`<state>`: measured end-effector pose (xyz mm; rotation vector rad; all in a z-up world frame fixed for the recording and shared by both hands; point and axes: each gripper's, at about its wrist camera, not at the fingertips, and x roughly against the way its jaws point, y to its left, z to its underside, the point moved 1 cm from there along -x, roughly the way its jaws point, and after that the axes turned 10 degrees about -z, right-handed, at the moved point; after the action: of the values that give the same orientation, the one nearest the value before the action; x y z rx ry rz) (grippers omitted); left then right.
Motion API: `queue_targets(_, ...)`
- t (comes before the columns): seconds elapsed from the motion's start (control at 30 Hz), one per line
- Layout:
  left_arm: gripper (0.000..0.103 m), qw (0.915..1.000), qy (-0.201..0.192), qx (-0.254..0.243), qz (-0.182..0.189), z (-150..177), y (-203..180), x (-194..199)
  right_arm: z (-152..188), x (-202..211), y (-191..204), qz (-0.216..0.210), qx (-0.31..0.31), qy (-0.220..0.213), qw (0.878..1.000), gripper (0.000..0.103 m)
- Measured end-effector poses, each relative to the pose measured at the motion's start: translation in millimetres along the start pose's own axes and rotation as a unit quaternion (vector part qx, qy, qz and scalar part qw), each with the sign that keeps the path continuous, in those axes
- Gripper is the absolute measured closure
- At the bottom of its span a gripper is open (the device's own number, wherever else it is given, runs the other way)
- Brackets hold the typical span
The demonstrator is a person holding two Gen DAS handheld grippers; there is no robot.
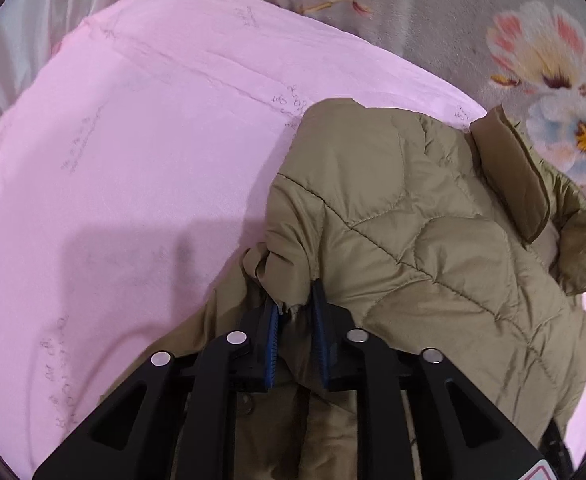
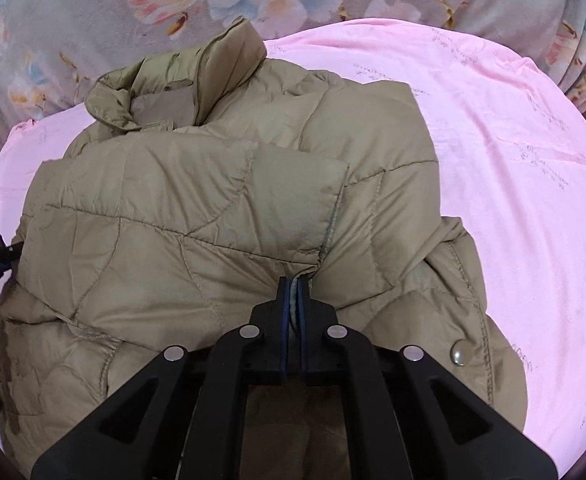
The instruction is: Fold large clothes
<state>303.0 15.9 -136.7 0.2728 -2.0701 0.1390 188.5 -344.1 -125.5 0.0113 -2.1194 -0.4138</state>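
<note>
Left gripper [image 1: 296, 308]: jaws narrowed on a bunched fold of the quilted jacket [image 1: 421, 232]; fabric is pinched between the blue pads
Right gripper [image 2: 294, 300]: jaws pressed together on a jacket seam edge
Jacket: olive-tan; spread partly folded on the pink sheet [image 1: 125, 152]; collar [image 2: 229, 76] raised at the far end; snap button [image 2: 458, 356] near the right edge
Beyond: floral bedcover [image 2: 93, 24] around the sheet

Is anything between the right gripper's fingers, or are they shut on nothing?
A fold of the tan quilted jacket sits pinched between the right gripper fingers, shown in the right wrist view.
</note>
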Motion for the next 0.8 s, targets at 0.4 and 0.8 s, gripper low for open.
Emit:
queue_targets(0.4, 0.057, 0.9916, -0.102, -0.079, 0.008, 16, -55, 76, -17, 34, 49, -0.045, 0.044, -0.078, 0.995, 0.078)
queue_targets(0.8, 0.049, 0.9785, -0.128, -0.157, -0.039, 64, -87, 20, 6, -34, 60, -0.041, 0.071, -0.043, 0.996, 0.080)
